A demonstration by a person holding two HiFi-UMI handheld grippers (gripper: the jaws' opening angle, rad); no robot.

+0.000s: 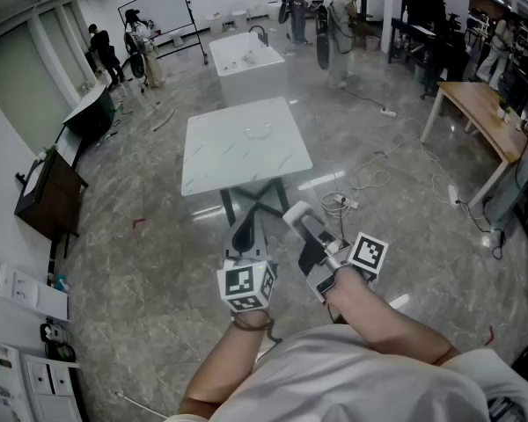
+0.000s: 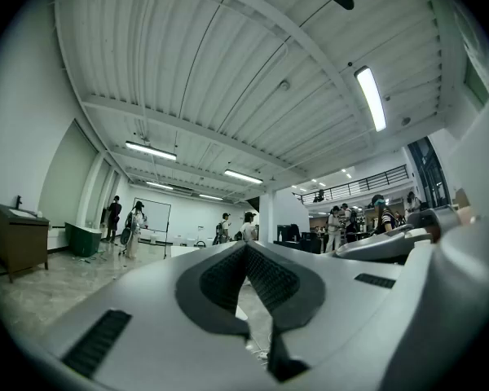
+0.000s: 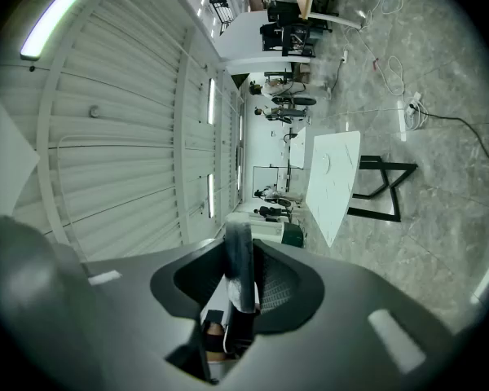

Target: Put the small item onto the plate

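A white marble-top table [image 1: 233,161] stands ahead on the floor, and a clear glass plate [image 1: 260,132] lies near its far side. The same table [image 3: 334,190] and plate [image 3: 326,163] appear small in the right gripper view. I hold both grippers low in front of my body, well short of the table. My right gripper [image 1: 297,215] [image 3: 238,243] is shut on a small dark, narrow item [image 3: 239,271] that stands between its pads. The left gripper [image 1: 244,233] [image 2: 246,247] has its jaw tips together with nothing between them.
A white tub-like box [image 1: 246,60] stands behind the table. Cables and a power strip [image 1: 339,202] lie on the floor at its right. A wooden desk [image 1: 484,112] is at far right, a dark cabinet [image 1: 48,196] at left. Several people stand at the back.
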